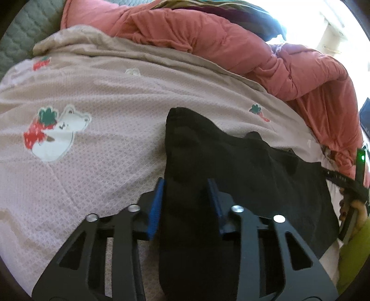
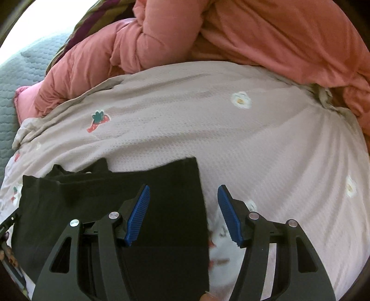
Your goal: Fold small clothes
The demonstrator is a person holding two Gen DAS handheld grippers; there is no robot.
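one black garment (image 1: 231, 157), far end cut off

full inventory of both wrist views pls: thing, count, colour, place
black garment: 1, black, lying on the printed bedsheet, one bunched part between the left gripper's fingers
printed bedsheet: 1, pale pink with strawberry, bear and daisy prints, under the garment
quilt: 1, salmon pink, heaped along the far side of the sheet
quilted cover: 1, grey-green, far left corner
striped fabric: 1, olive and purple, behind the quilt
left gripper: 1, black with blue pads, closed on the garment
right gripper: 1, black with blue pads, open over the garment's right edge
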